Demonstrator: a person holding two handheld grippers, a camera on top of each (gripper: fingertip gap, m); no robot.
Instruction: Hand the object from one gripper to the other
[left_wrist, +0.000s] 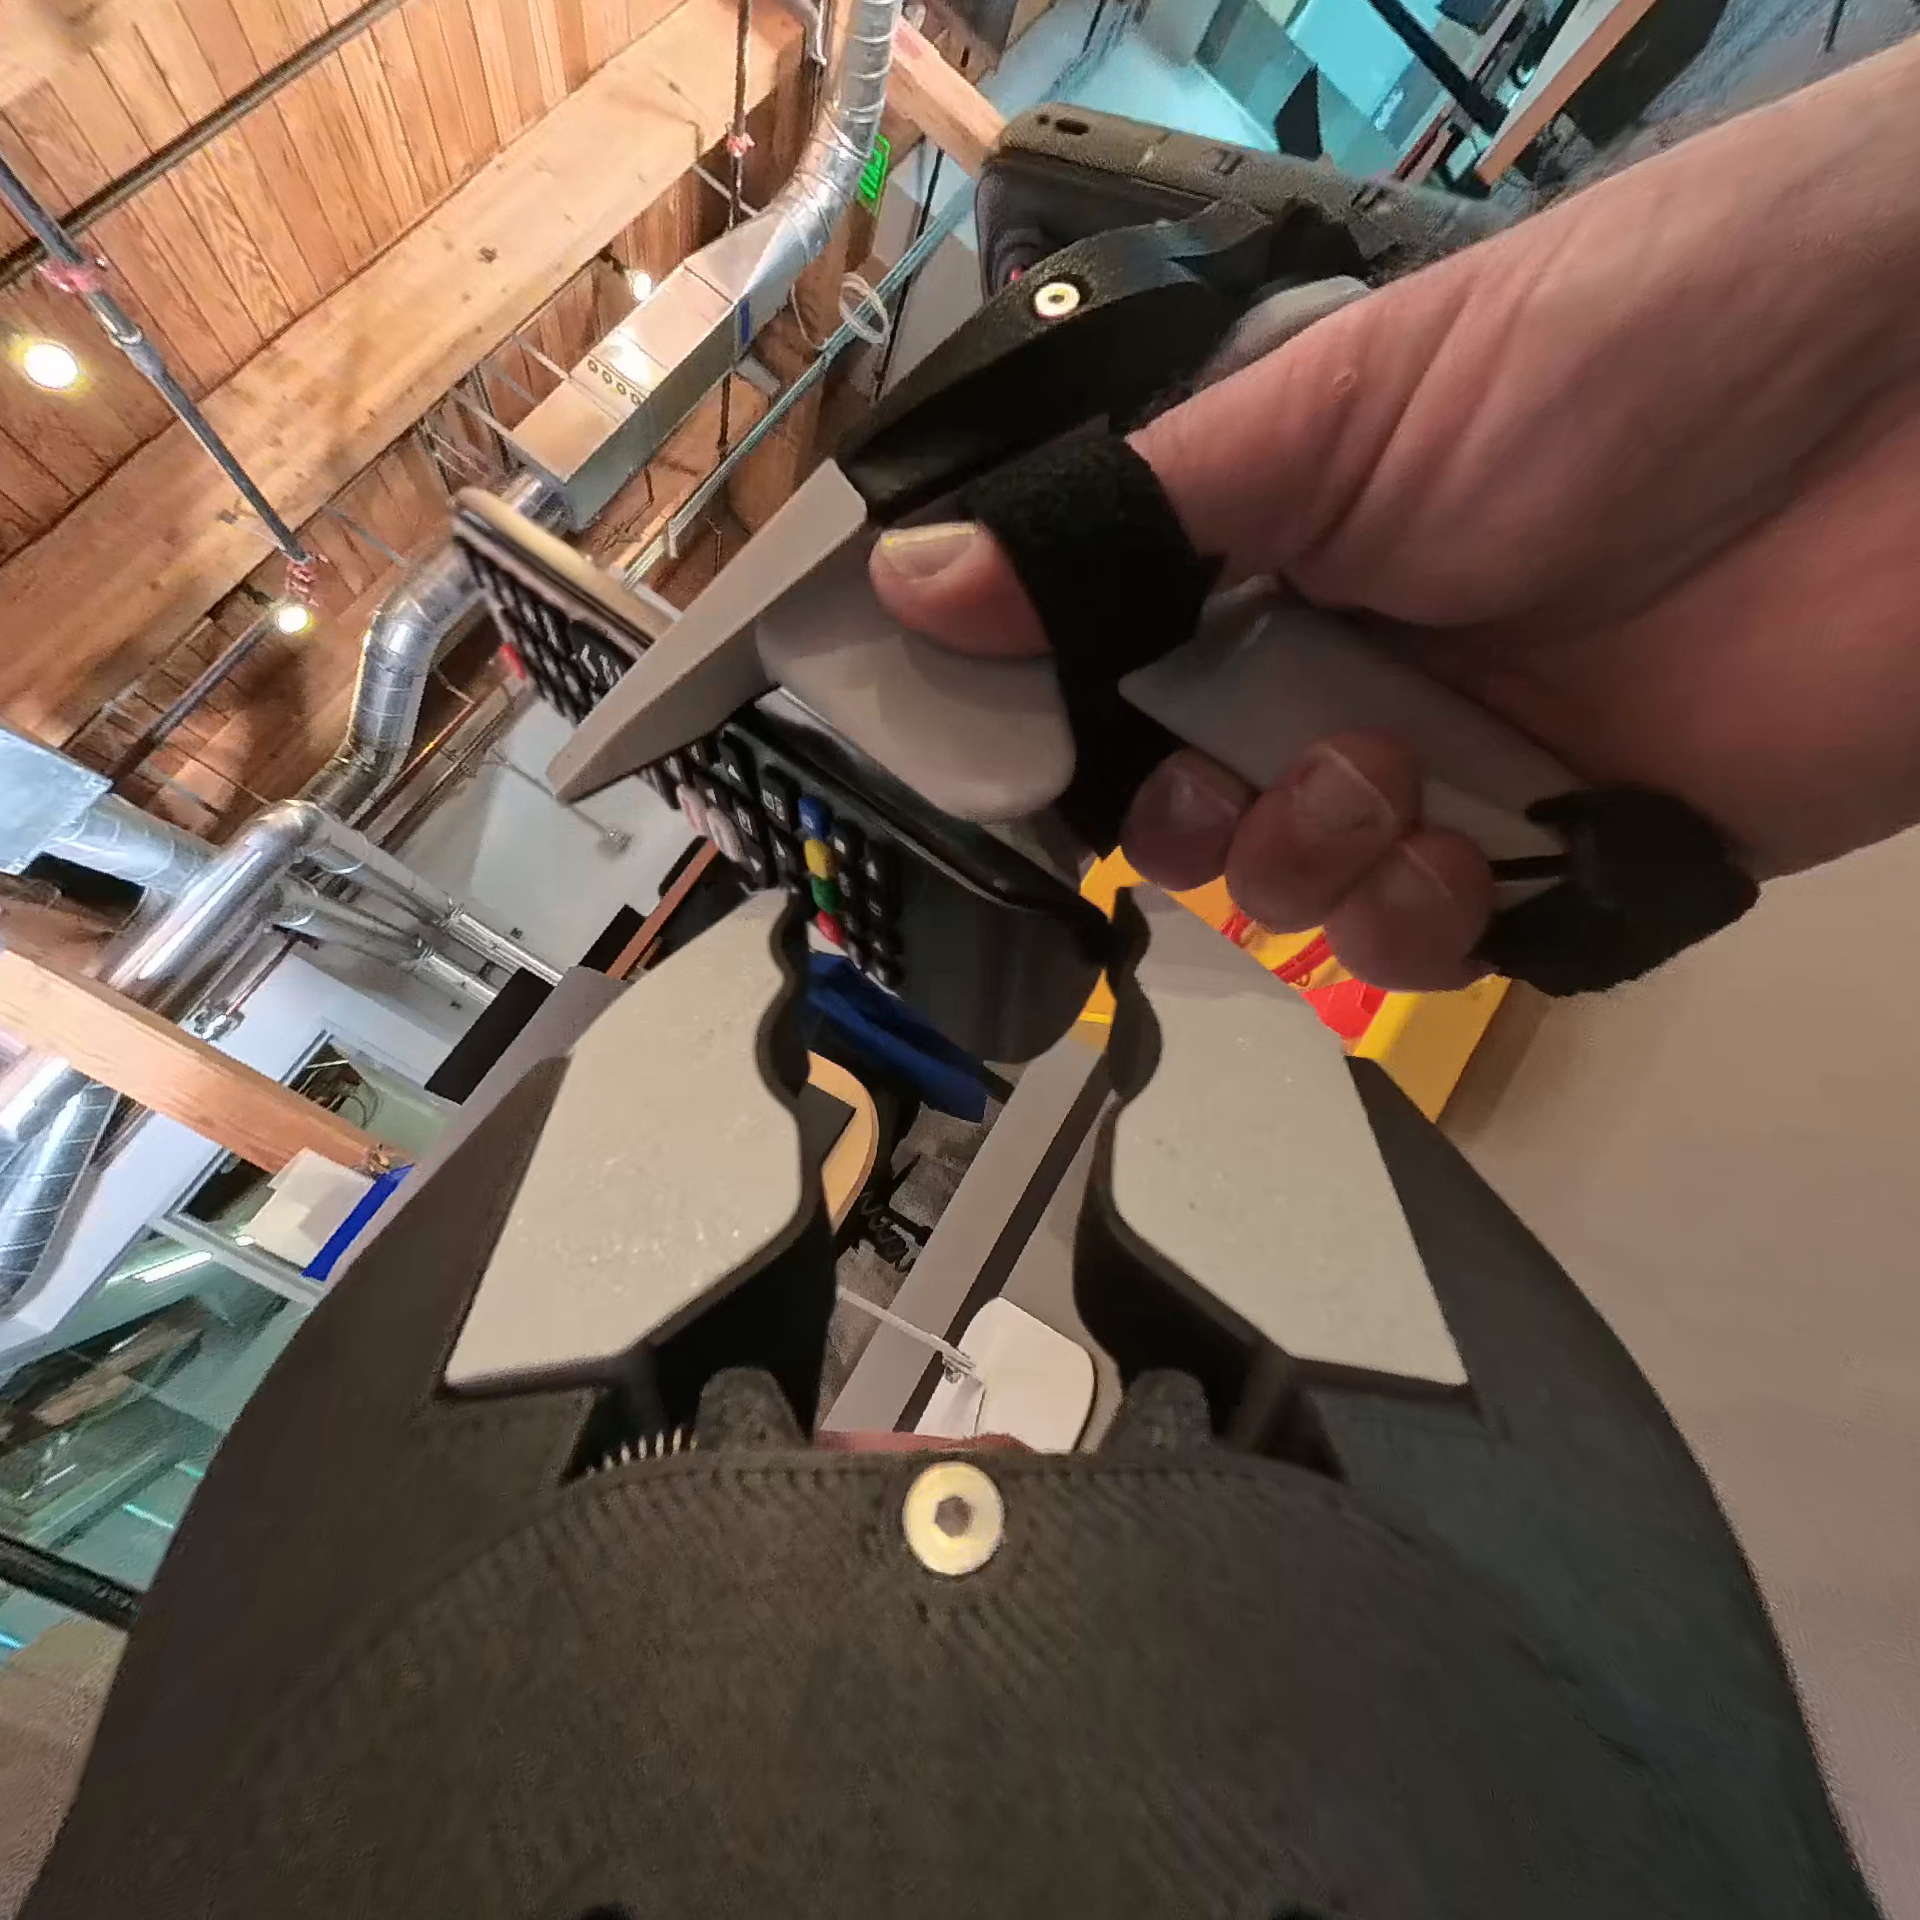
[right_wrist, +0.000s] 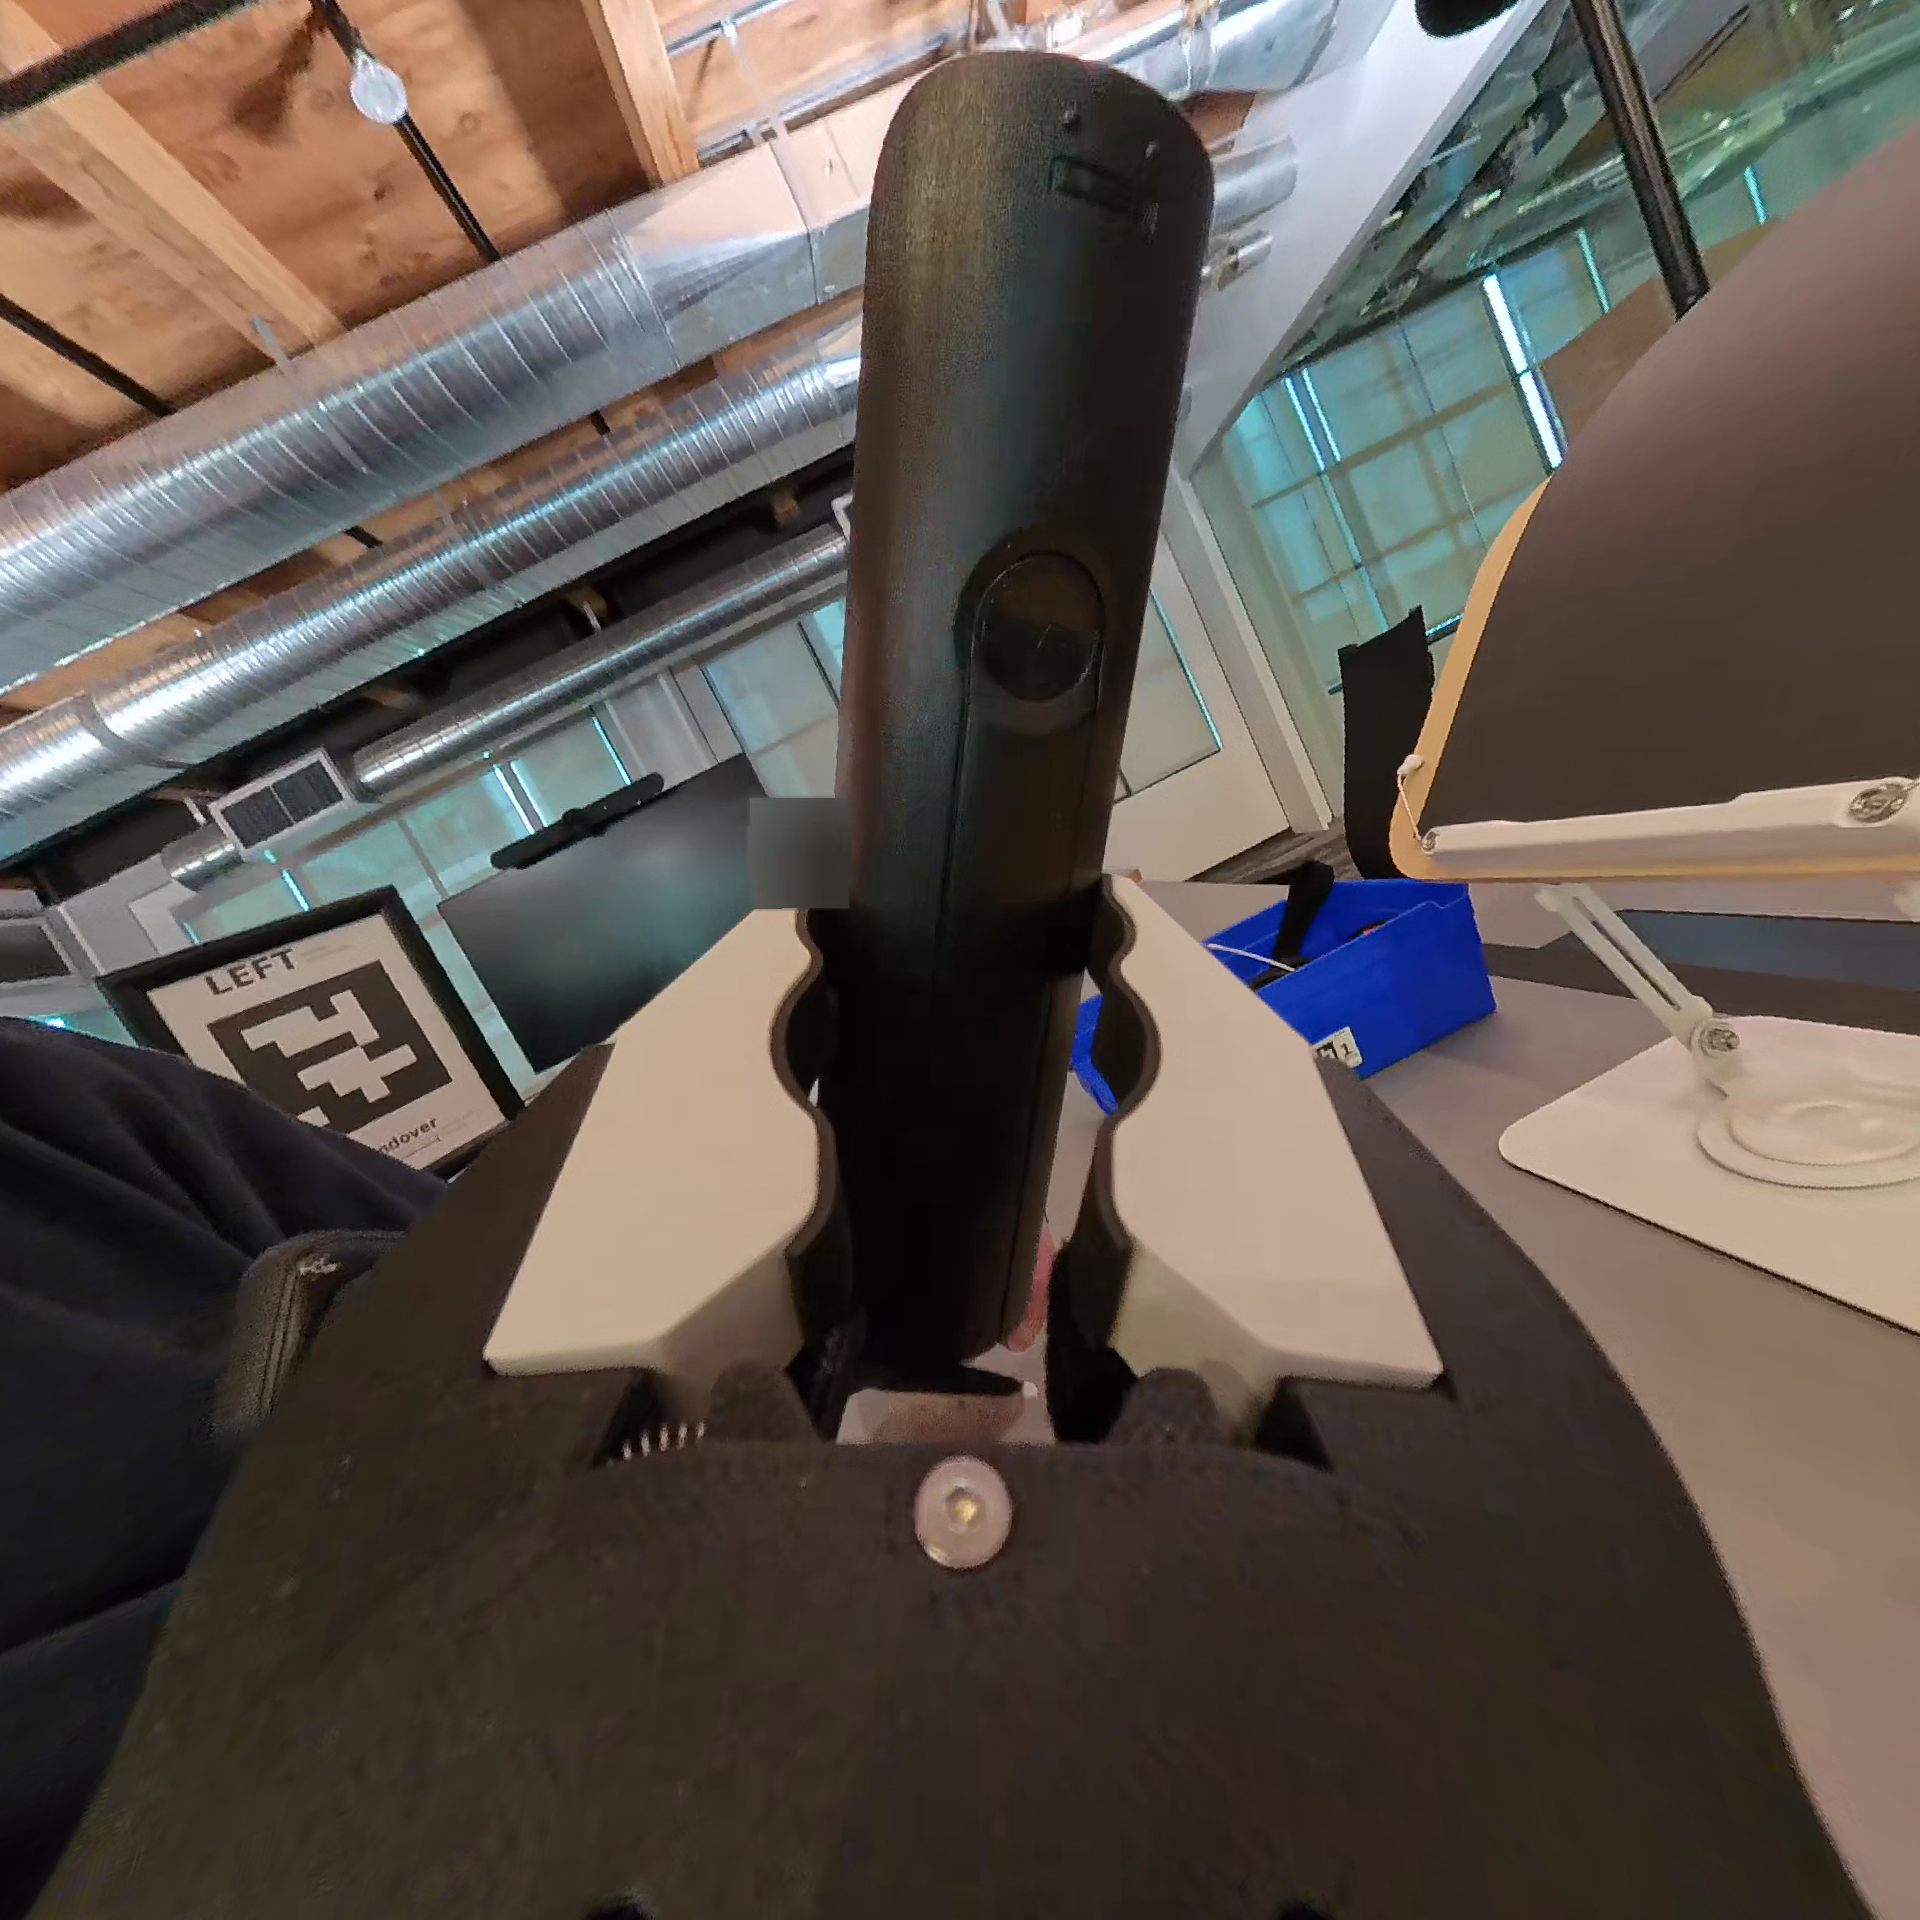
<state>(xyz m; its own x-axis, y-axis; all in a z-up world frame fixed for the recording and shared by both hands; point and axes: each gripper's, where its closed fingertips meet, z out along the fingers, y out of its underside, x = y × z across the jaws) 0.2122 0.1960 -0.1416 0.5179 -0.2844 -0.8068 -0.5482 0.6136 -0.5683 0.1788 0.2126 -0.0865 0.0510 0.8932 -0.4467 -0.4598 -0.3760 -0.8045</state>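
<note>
Gripping the remote (right_wrist: 977, 727), right tongs (right_wrist: 956, 997) closed; left tongs (left_wrist: 956, 935) spread.

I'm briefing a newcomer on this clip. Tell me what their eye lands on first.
The black remote control dominates the right wrist view, standing up between the right gripper's white fingers, back side to the camera. In the left wrist view its keypad with coloured buttons shows, the left gripper at its lower end and a hand working the right gripper.

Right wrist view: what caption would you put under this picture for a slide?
Right gripper clamps a black remote control upright, back side facing the camera, below silver ceiling ducts.
</note>
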